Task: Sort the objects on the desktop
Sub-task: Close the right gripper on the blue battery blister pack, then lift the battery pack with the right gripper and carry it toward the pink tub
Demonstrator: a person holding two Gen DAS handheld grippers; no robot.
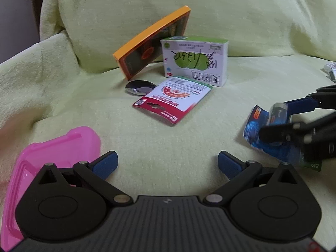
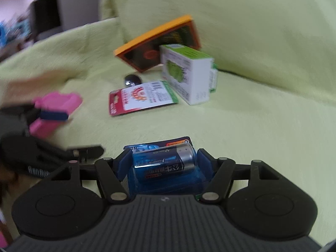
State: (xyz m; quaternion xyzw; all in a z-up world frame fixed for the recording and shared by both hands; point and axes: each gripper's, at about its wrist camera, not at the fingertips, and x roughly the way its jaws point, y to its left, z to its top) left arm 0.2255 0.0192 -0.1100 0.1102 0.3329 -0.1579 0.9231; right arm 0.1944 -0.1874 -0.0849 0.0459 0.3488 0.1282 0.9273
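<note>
**Battery pack pinched in my right fingers**

Battery blister pack (image 2: 166, 163) sat clamped in my right gripper (image 2: 162, 163), low over the yellow-green blanket (image 2: 252, 126). Dense, slick plastic, so I gripped its sides. Left gripper (image 1: 167, 164) gaped wide, holding nothing, beside the pink lid (image 1: 56, 153).

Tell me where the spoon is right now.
The spoon lies on the yellow-green cover, centre of the left wrist view, just in front of the leaning orange box, its handle end hidden under the red card.
</note>
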